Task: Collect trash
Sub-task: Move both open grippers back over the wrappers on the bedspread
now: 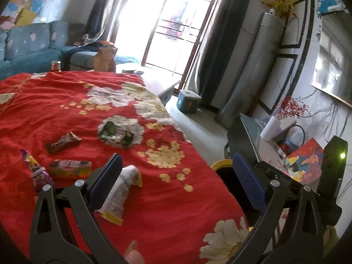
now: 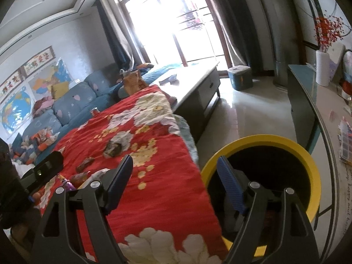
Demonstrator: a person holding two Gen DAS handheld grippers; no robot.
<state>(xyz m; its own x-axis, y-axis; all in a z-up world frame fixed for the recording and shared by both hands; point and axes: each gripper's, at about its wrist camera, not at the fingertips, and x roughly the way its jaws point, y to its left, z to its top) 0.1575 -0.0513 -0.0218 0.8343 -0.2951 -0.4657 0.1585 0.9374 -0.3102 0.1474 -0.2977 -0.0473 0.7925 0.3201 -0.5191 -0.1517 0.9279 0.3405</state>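
Several wrappers lie on the red floral cloth (image 1: 66, 101). In the left wrist view I see a white and yellow wrapper (image 1: 123, 189), a red and yellow packet (image 1: 70, 168), a purple wrapper (image 1: 36, 169), a brown bar wrapper (image 1: 63, 142) and a crumpled green wrapper (image 1: 115, 134). My left gripper (image 1: 176, 171) is open and empty, its left finger just beside the white wrapper. The yellow-rimmed black bin (image 2: 275, 140) stands at the cloth's right edge. My right gripper (image 2: 176, 173) is open and empty, over the cloth's edge and the bin's rim.
A grey coffee table (image 2: 198, 83) stands beyond the cloth. A blue sofa (image 1: 28, 48) is at the far left, a blue box (image 1: 188, 101) on the floor. A side counter (image 2: 308, 101) with a vase and papers runs along the right.
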